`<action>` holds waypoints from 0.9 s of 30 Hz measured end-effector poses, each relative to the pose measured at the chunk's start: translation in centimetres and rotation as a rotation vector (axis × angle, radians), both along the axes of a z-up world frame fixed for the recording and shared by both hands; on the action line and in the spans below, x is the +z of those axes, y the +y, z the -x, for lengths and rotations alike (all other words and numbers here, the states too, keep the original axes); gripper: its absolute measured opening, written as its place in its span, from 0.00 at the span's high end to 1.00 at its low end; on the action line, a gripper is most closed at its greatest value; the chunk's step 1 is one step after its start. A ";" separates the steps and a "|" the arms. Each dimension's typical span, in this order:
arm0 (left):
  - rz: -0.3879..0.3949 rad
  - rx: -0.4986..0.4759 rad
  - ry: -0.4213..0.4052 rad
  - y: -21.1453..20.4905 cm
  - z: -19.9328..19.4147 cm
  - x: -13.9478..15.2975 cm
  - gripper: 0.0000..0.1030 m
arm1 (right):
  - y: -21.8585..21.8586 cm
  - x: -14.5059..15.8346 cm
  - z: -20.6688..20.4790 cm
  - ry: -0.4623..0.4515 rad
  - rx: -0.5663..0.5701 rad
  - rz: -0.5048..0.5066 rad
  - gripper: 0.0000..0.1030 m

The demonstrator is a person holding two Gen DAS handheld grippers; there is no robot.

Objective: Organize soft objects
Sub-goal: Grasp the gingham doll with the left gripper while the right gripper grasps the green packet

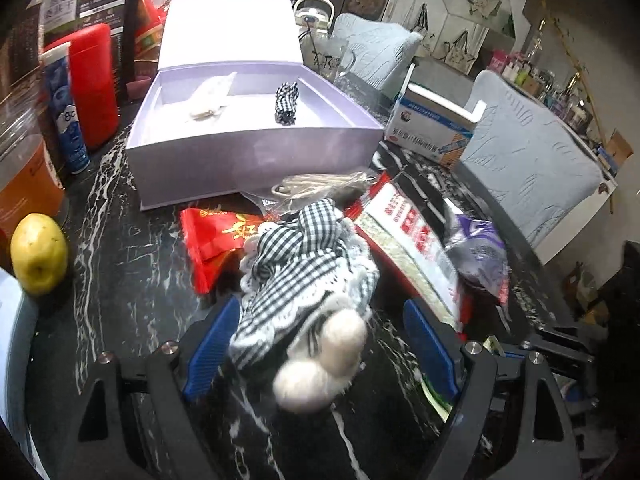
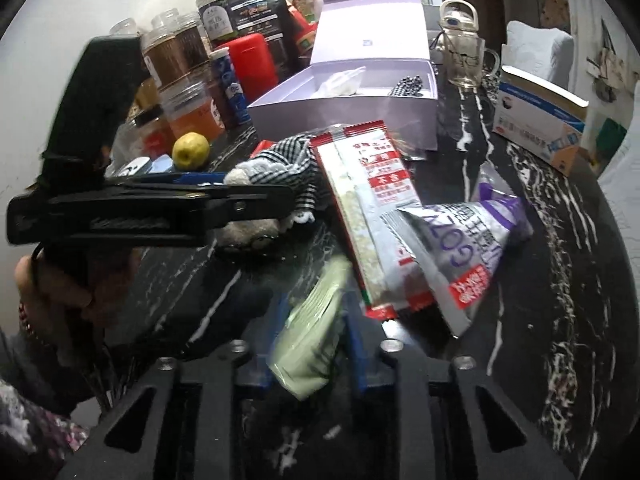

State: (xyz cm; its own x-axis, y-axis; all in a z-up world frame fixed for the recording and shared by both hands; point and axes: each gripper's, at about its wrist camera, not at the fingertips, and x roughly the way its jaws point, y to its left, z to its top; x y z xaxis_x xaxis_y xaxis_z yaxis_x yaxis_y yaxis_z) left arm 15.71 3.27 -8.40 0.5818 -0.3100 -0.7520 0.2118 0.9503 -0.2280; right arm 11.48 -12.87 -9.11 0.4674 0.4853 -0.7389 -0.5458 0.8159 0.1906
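Note:
A plush doll (image 1: pixel 304 264) in a black-and-white checked dress lies on the dark marble table, its pale feet toward the camera. My left gripper (image 1: pixel 322 320) stands open around it, blue pads apart on either side. In the right wrist view that gripper (image 2: pixel 256 200) hovers over the doll (image 2: pixel 280 164), held by a person's hand. My right gripper (image 2: pixel 314 340) is shut on a pale green soft packet (image 2: pixel 308 344). An open lilac box (image 1: pixel 256 148) stands behind, holding a white soft item (image 1: pixel 210 96) and a checked cloth piece (image 1: pixel 287 103).
Snack packets crowd the doll: a red one (image 1: pixel 216 236), a red-and-white one (image 2: pixel 368 208), a purple one (image 2: pixel 472 240). A yellow fruit (image 1: pixel 38 254), red bottle (image 1: pixel 94 84) and jars line the left. A blue-white carton (image 1: pixel 432 128) and glass mug (image 2: pixel 470 62) sit right.

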 end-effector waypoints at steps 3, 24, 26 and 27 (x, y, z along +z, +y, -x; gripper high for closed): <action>-0.015 0.002 0.024 -0.3 -0.9 -0.7 0.18 | -0.4 -0.3 0.0 0.006 0.002 -0.009 0.75; -0.091 0.018 0.014 -0.7 0.4 -1.0 0.55 | 0.6 -1.0 1.6 -0.028 0.003 0.024 0.66; -0.079 0.026 0.021 -0.3 1.2 -0.8 0.55 | 0.7 -1.0 1.6 -0.021 0.006 0.011 0.74; -0.078 0.031 0.022 -0.1 1.7 -0.7 0.55 | 0.7 -1.0 1.7 -0.022 0.003 0.011 0.74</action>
